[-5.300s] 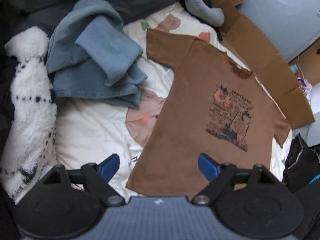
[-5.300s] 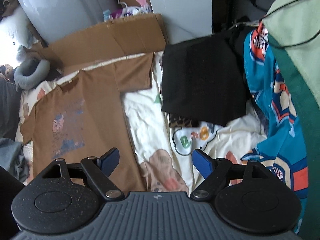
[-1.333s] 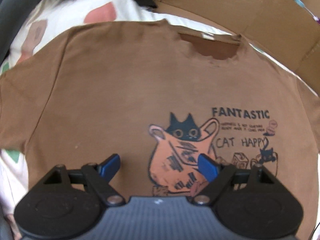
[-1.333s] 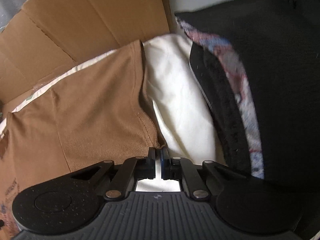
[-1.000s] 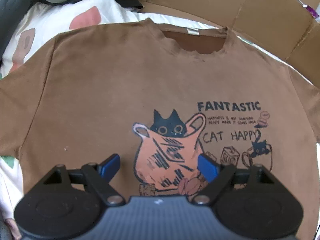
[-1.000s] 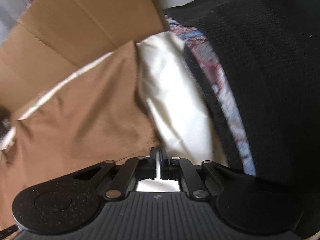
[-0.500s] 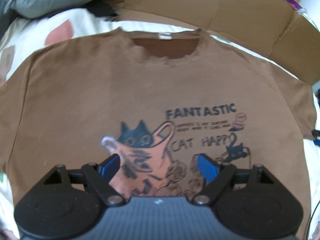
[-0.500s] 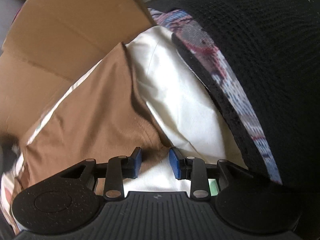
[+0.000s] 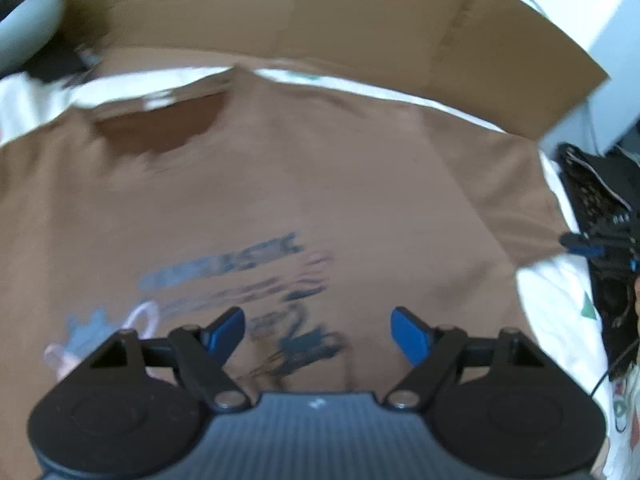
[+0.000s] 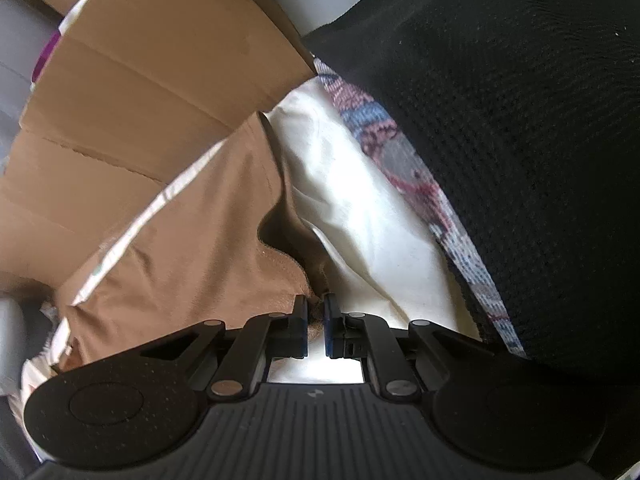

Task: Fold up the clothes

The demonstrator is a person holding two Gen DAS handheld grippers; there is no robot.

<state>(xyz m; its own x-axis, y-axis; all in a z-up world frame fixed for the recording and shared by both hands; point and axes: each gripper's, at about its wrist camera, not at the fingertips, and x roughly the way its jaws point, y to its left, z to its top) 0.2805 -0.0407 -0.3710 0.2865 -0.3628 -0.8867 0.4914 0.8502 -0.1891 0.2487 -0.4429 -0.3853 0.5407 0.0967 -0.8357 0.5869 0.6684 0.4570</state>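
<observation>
A brown T-shirt with a cat print lies flat, chest up, on the bed; the left wrist view is blurred. My left gripper hovers over the print's right part. Its jaws are wide and closing, and nothing sits between the blue pads. In the right wrist view the shirt's sleeve bunches up at its hem. My right gripper is closing there, its pads pinching the hem's corner. That gripper also shows at the sleeve's edge in the left wrist view.
Flattened cardboard lines the far side of the bed. A black knitted garment with a patterned edge lies right of the sleeve on the white printed sheet. A grey pillow sits at the far left.
The left gripper swept right across the shirt, so the print and collar slid left. The right gripper opened briefly, then closed again on the sleeve hem, which now puckers.
</observation>
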